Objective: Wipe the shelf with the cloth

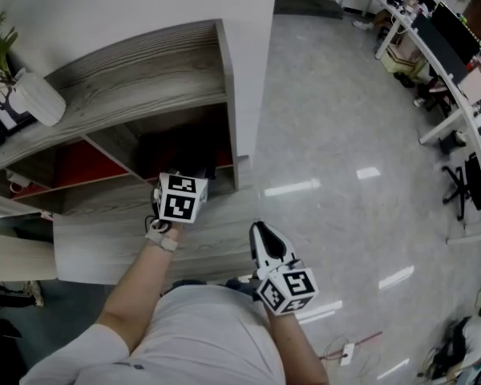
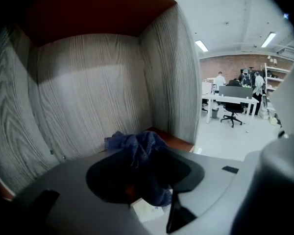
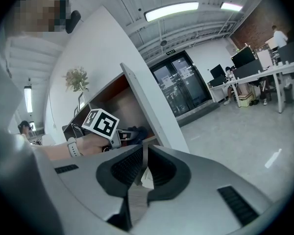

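Inside shelf (image 2: 88, 82), left gripper (image 2: 146, 181) jaws apart, cloth (image 2: 137, 146) apparently loose between.

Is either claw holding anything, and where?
The cloth sits between the jaws of the left gripper; whether they pinch it cannot be told. The right gripper holds nothing.

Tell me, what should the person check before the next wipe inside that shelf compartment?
1. Cloth is in the compartment: ok. The blue cloth lies inside the shelf, near its right wall.
2. Grip on the cloth: not ok. The left gripper has its jaws apart, and the cloth seems to be loose between them.
3. Right gripper is out of the way: ok. It is shut, empty and outside the shelf.
4. Vase on top is clear of the arm: ok.
5. Dirt left on the shelf: cannot tell.
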The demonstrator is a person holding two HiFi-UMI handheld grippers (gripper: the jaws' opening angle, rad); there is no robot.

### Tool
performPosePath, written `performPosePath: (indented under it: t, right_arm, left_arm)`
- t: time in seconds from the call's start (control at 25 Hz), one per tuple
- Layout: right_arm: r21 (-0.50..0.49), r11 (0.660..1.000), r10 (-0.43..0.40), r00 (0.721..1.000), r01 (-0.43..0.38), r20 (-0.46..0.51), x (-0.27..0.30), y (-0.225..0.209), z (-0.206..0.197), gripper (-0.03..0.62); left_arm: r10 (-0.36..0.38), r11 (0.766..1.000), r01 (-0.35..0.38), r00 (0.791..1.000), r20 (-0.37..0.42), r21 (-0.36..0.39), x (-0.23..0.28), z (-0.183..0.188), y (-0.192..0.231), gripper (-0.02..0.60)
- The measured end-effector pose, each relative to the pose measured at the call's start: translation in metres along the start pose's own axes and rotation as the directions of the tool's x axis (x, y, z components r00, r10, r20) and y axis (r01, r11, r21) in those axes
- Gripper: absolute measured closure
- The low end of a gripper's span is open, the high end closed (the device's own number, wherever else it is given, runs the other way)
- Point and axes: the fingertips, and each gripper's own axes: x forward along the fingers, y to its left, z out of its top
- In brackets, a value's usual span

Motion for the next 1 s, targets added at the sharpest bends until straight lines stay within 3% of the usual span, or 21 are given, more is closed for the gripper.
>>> performPosePath:
  t: [0.08, 0.16, 0.32, 0.52, 0.56, 0.6, 0.68, 0.84, 1.0]
  right_arm:
    - [0.001, 1.0, 0.003, 1.0, -0.003, -0.002, 0.001, 0.002, -0.001, 0.554]
    - [0.004, 1.0, 0.006, 1.0, -0.006, -0.005, 0.002, 0.005, -0.001, 0.555]
    - [0.001, 1.0, 0.017, 1.0, -0.017, -0.008, 0.003, 0.008, -0.004, 0.554]
    - [0.003, 1.0, 0.009, 1.0, -0.009, -0.008, 0.0, 0.006, -0.003, 0.554]
    - [0.005, 1.0, 0.007, 1.0, -0.007, -0.008, 0.0, 0.005, -0.003, 0.556]
    - [0.008, 1.0, 0.006, 1.0, -0.005, -0.01, -0.001, 0.004, -0.003, 0.555]
    - [0.012, 1.0, 0.008, 1.0, -0.008, -0.017, 0.0, 0.004, -0.004, 0.555]
    - [0.02, 0.999, 0.039, 0.999, -0.038, -0.034, 0.008, 0.01, -0.008, 0.554]
    - [0.017, 0.997, 0.078, 0.996, -0.078, -0.053, 0.017, 0.023, -0.009, 0.554]
  left_arm:
    - [-0.017, 0.999, 0.016, 0.999, 0.038, 0.035, -0.006, 0.006, -0.009, 0.36]
    - [-0.026, 0.993, 0.017, 0.997, 0.079, 0.116, -0.009, 0.014, -0.022, 0.341]
    - [-0.019, 0.952, 0.004, 0.999, 0.048, 0.306, 0.0, 0.009, -0.042, 0.328]
    - [-0.002, 0.962, -0.007, 0.999, 0.035, 0.271, 0.004, 0.0, -0.031, 0.33]
    - [0.015, 0.961, -0.021, 1.0, 0.025, 0.276, 0.003, -0.002, -0.027, 0.366]
    - [0.033, 0.956, -0.036, 0.999, 0.014, 0.291, 0.001, -0.005, -0.022, 0.409]
    - [0.057, 0.944, -0.054, 0.998, -0.001, 0.325, -0.004, -0.011, -0.014, 0.436]
    - [0.101, 0.918, -0.086, 0.995, -0.017, 0.387, -0.012, -0.019, -0.006, 0.457]
    - [0.204, 0.886, -0.167, 0.978, -0.04, 0.432, -0.025, -0.032, 0.016, 0.465]
